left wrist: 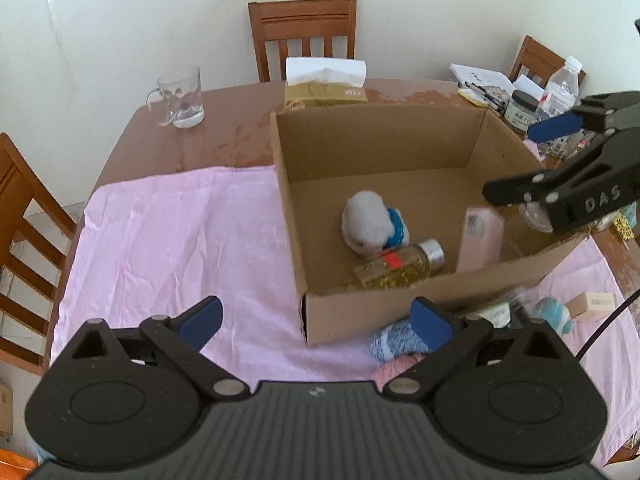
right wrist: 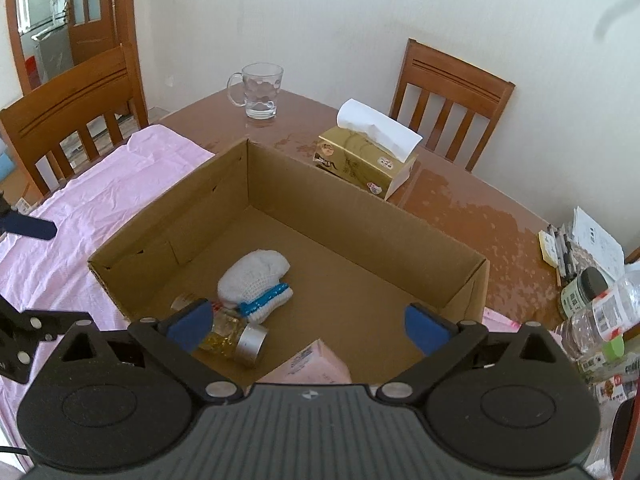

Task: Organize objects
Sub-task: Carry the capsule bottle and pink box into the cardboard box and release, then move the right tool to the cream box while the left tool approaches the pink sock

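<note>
Inside the cardboard box, a glitter bottle lies on its side, silver cap toward the pink carton; both hand-held grippers gape wide, apparently empty.

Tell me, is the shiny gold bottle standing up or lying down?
Lying down. The bottle rests on its side on the box floor, silver cap pointing sideways, beside the white mitten.

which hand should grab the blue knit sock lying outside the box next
Left. The left tool is open and empty, and the blue knit sock lies on the pink cloth right beside its fingertip. The right tool, also open, hovers over the cardboard box.
</note>
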Demonstrator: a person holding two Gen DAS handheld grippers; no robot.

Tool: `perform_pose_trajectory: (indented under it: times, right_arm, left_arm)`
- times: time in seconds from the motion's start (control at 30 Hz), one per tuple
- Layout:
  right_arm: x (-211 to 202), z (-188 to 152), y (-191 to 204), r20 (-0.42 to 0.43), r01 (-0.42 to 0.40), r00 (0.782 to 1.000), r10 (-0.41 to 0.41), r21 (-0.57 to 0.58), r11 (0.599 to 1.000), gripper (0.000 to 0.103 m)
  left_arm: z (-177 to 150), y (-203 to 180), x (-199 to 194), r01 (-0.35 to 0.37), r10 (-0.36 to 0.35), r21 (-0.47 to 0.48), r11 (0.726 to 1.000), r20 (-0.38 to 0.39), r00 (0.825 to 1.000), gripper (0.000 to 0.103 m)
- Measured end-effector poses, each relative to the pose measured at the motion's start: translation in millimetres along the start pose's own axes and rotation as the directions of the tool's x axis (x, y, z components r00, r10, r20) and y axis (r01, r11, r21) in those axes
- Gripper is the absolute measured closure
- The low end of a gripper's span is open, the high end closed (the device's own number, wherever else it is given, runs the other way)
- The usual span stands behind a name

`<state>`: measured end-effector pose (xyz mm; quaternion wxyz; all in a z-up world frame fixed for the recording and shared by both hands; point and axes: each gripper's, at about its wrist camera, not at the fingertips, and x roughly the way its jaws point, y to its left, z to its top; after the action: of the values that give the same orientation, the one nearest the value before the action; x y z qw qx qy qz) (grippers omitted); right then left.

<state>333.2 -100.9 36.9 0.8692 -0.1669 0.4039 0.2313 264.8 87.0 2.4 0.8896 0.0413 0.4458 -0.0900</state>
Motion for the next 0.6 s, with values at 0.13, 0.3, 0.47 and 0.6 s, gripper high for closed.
perform_pose_trajectory:
  times: [0.13,0.3,0.47,0.6]
  right_arm:
    - [-6.9,-8.3,2.4,0.003,0.007,1.0,-0.007,0.017,1.0,0.0]
    - [-19.2,-23.2,6.1,0.014,0.048,0.999,-0.048,0.027,0.998,0.0]
    - [-30.8,-47.0,10.2,0.017,0.097,0.995,-0.098,0.056,0.994,0.0]
    - [-39.0,-70.1,14.3,0.01,0.135,0.991,-0.137,0.094,0.986,0.0]
  left_arm:
    - [-7.7,-3.9,0.0,-0.009,0.01,0.015,1.0,-0.007,1.0,0.003]
    - [-16.2,-8.8,1.8,0.009,-0.009,0.007,1.0,-0.024,1.0,0.003]
    - [-25.1,-17.6,2.5,0.005,-0.004,0.027,1.0,-0.022,1.0,0.003]
    - [-32.3,-24.0,3.9,0.005,-0.004,0.038,0.999,-0.025,1.0,0.003]
